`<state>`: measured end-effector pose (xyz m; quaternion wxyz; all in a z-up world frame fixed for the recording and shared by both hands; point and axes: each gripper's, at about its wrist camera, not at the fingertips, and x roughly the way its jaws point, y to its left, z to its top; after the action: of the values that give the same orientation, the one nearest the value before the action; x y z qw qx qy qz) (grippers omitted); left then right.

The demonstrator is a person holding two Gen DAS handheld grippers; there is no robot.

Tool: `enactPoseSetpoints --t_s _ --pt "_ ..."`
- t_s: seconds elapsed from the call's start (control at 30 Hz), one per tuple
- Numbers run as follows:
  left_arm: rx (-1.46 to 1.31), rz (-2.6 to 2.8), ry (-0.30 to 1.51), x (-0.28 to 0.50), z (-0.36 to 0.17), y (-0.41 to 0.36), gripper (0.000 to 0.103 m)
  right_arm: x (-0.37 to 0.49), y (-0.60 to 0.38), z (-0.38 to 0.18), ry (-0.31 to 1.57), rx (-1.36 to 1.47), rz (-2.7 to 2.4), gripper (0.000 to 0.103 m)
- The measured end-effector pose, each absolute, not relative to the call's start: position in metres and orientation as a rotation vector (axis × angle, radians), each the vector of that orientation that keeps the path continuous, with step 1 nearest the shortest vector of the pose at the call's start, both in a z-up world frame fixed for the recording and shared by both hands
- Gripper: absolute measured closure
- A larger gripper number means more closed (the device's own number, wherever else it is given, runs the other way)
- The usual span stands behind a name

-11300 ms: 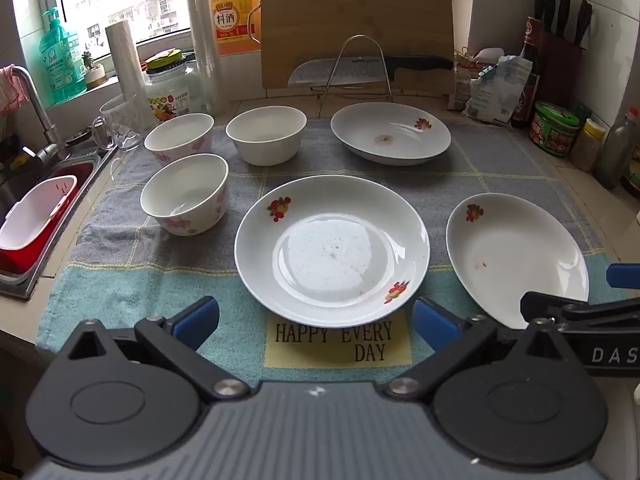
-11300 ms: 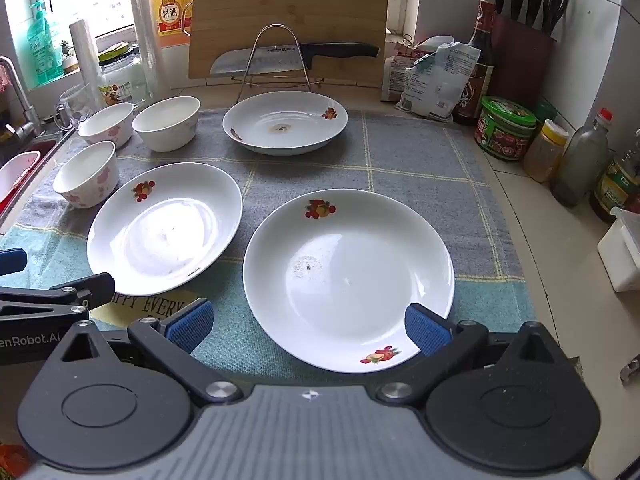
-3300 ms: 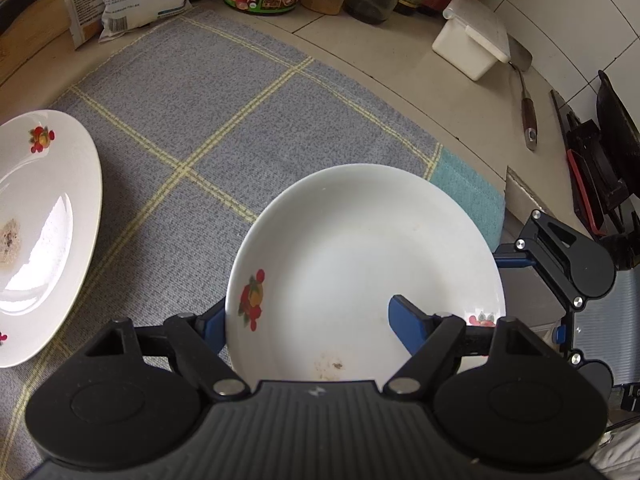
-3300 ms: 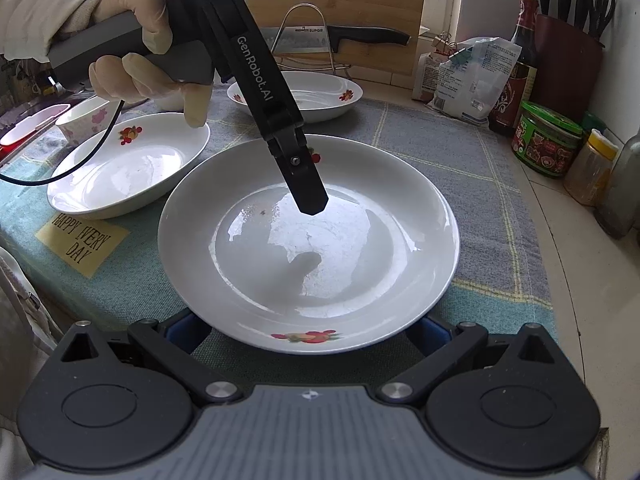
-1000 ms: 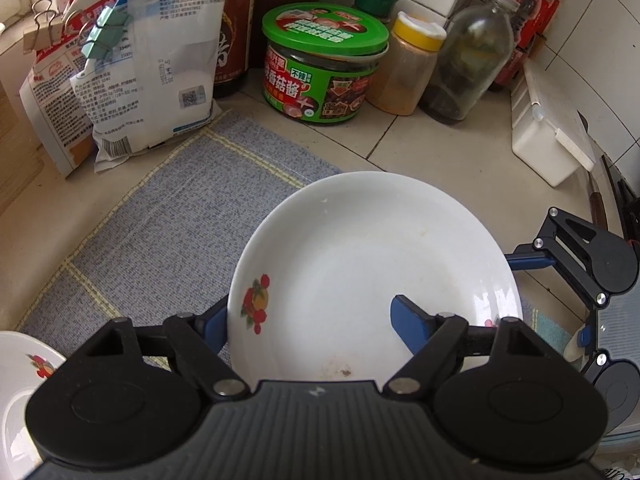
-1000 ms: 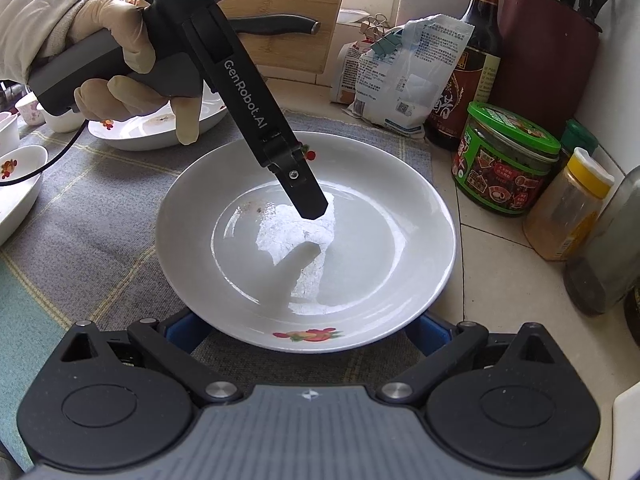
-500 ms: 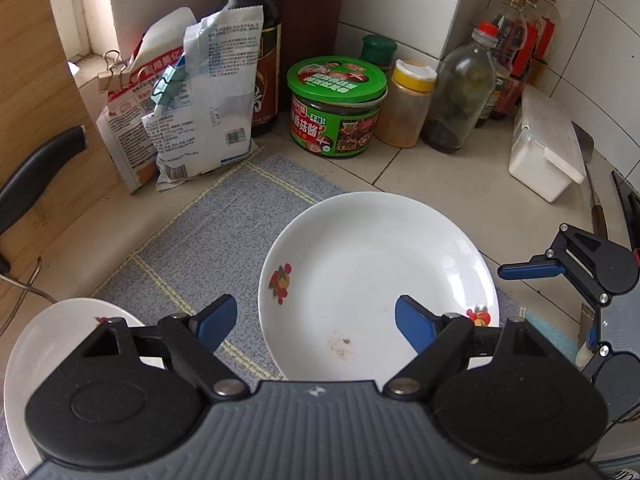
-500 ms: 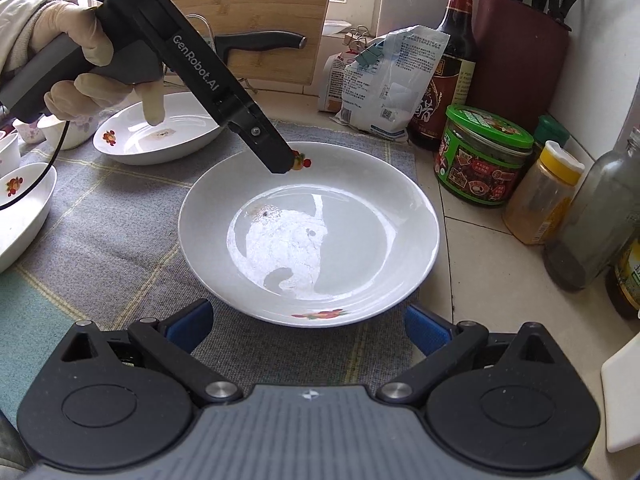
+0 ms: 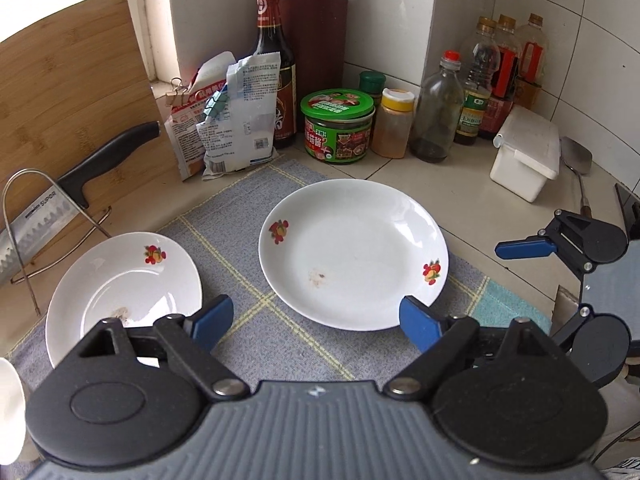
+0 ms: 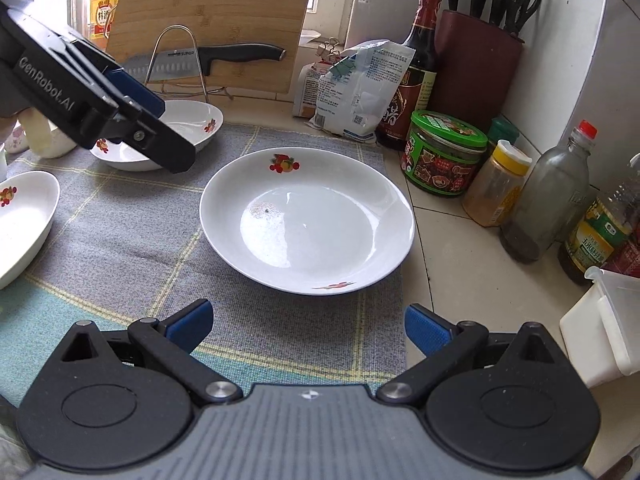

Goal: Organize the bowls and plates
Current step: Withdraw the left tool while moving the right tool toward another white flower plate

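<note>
The white plate with fruit motifs (image 10: 308,216) lies flat at the far right corner of the grey checked mat (image 10: 120,240), its right rim reaching over the mat's edge onto the tiled counter (image 10: 448,248), free of both tools. The right gripper (image 10: 306,326) hangs just short of the plate's near rim with its blue pads wide apart and nothing between them. The left gripper (image 9: 316,316) is also empty, its jaws opening, the right pad just at the plate's near rim as seen from the left wrist and not pressing on it. A second flowered plate (image 9: 124,288) sits to the left on the mat, in front of a wire stand (image 9: 24,208) that carries a cleaver (image 9: 72,192) against a bamboo cutting board (image 9: 72,92). Beyond the plate stand a green-lidded jar (image 10: 444,156), a yellow-capped spice jar (image 10: 496,184), a dark sauce bottle (image 10: 416,68), clipped packets (image 10: 356,92) and a knife block (image 10: 476,64)
</note>
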<state>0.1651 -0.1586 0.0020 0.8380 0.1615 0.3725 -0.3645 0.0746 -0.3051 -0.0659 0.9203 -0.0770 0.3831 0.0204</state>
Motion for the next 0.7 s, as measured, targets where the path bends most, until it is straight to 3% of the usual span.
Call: enactPoseSetpoints --t_s 0.7 --pt "0.2 -0.573 0.738 0.085 -0.007 -0.077 0.012 0.058 -0.264 -0.068 0.809 -0.14 0.128 0.0"
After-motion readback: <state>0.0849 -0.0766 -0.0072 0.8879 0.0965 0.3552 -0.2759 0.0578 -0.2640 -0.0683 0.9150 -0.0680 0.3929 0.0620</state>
